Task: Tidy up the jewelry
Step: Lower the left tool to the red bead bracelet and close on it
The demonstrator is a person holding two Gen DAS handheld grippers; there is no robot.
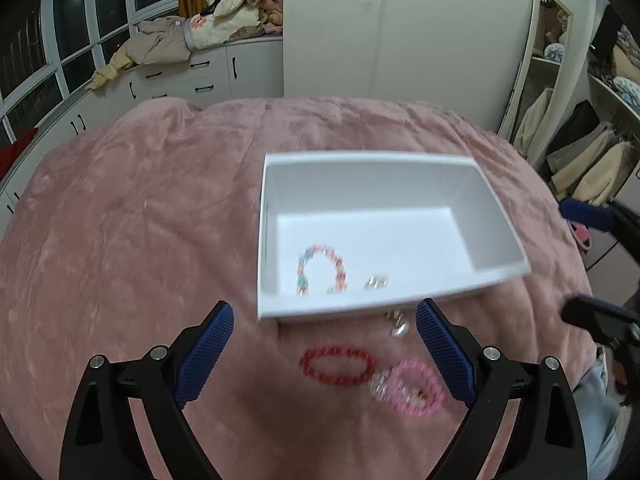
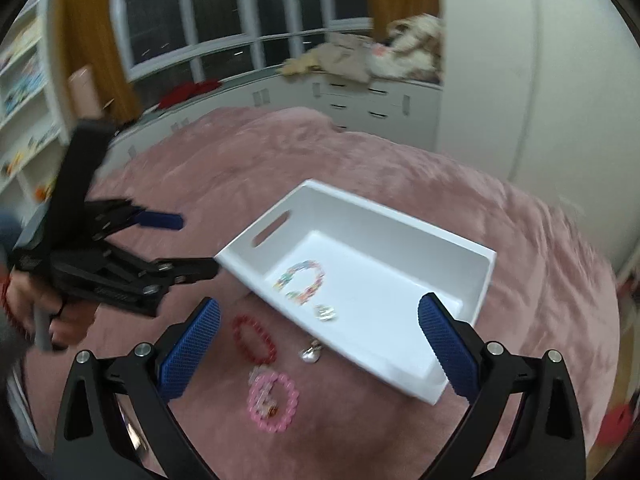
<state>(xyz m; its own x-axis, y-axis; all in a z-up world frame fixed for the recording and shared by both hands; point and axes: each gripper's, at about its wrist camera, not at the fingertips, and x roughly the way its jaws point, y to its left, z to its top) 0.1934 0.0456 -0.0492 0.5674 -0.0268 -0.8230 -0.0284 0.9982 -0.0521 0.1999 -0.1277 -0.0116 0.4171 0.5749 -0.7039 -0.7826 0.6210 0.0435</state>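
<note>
Pink bed (image 1: 140, 208) carried a white box (image 1: 500, 216) holding a multicolored bracelet (image 1: 320, 268); left gripper (image 1: 324, 344) and right gripper (image 2: 320, 344) fingers gaped wide, empty.

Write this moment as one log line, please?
task: organize jewelry | white box: multicolored bracelet, small silver piece | blanket: red bracelet, pink bracelet, silver charm | both jaws: open, empty

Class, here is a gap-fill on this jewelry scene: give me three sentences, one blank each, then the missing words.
1. The multicolored bracelet lies inside the white ____.
2. The red bracelet and the pink bracelet lie on the pink ____, outside the box.
3. Both the left gripper and the right gripper are ____ and hold nothing.

Missing words: box; blanket; open
</note>
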